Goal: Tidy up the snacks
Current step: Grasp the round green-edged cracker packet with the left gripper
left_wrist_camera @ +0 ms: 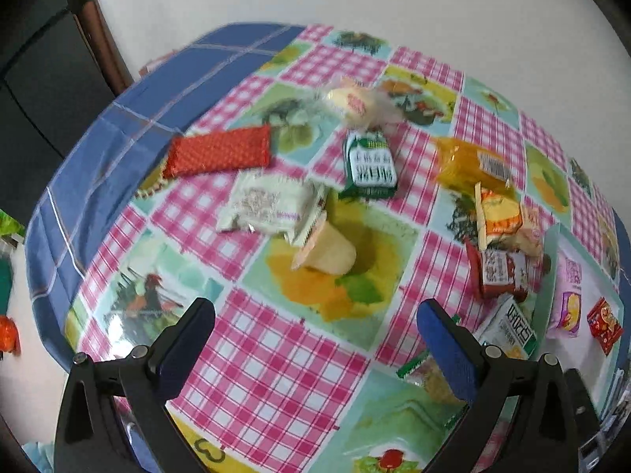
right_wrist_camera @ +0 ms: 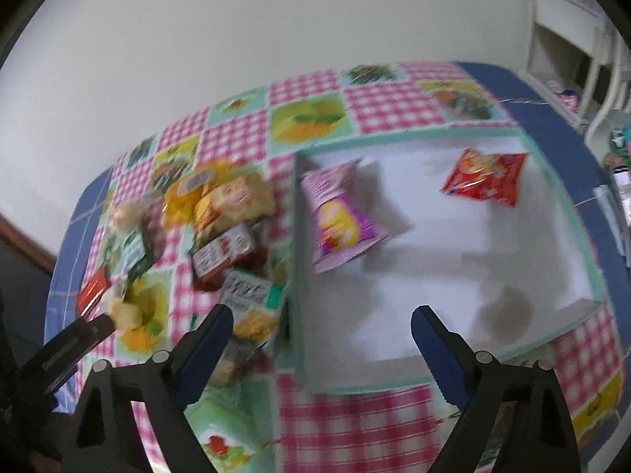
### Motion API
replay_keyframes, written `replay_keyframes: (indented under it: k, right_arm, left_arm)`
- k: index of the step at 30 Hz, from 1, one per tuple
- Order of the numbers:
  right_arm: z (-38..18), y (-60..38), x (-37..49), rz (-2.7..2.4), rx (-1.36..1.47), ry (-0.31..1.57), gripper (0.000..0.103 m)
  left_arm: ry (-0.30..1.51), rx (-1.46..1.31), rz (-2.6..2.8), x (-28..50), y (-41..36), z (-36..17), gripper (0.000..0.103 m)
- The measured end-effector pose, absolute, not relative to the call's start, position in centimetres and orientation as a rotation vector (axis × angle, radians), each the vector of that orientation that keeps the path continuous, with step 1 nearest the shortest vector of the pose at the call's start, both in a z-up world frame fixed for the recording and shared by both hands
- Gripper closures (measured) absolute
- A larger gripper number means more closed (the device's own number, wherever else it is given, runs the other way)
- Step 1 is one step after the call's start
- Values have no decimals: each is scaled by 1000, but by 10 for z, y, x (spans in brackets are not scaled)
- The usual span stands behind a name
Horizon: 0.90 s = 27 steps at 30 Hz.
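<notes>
In the left wrist view, most snacks are seen loose on the checked tablecloth [left_wrist_camera: 276, 354], outside the white tray [left_wrist_camera: 568, 244] at the right edge. Left of the tray lie a jelly cup [left_wrist_camera: 327, 254] on its side, a white-green packet [left_wrist_camera: 268, 207], a dark green packet [left_wrist_camera: 368, 165], a red woven pouch [left_wrist_camera: 219, 155], an orange packet [left_wrist_camera: 473, 165] and a red packet [left_wrist_camera: 499, 272]. The left gripper [left_wrist_camera: 315, 331] is held wide open above the cloth, nothing between its fingers.

In the right wrist view, only two items are seen inside the tray [right_wrist_camera: 299, 276]: a pink chip bag [right_wrist_camera: 341, 216] near its left wall and a red sachet [right_wrist_camera: 485, 177] toward its far side. The pile [right_wrist_camera: 224, 213] is left of the tray, so the sorting is judged barely begun. The right gripper [right_wrist_camera: 321, 327] is spread wide over the tray's near part, empty.
</notes>
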State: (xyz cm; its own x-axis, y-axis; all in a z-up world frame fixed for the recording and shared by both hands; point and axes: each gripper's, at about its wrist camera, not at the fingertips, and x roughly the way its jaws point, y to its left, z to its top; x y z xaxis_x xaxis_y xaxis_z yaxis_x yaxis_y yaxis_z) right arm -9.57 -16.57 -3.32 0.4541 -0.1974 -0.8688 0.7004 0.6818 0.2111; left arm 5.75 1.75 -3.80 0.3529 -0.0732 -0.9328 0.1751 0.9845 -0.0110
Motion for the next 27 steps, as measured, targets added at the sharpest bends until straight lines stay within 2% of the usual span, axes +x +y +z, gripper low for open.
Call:
replay_keyframes:
  k: [10,27]
  right_arm:
    - [-53,-151,-80,-580,551,1049,14]
    - [-52,-193,-111,-760,665,1043,15]
  left_arm:
    - [1309,135,-274,49,-11,-63,1]
    - [1342,345,-481,24,-73,-87,2]
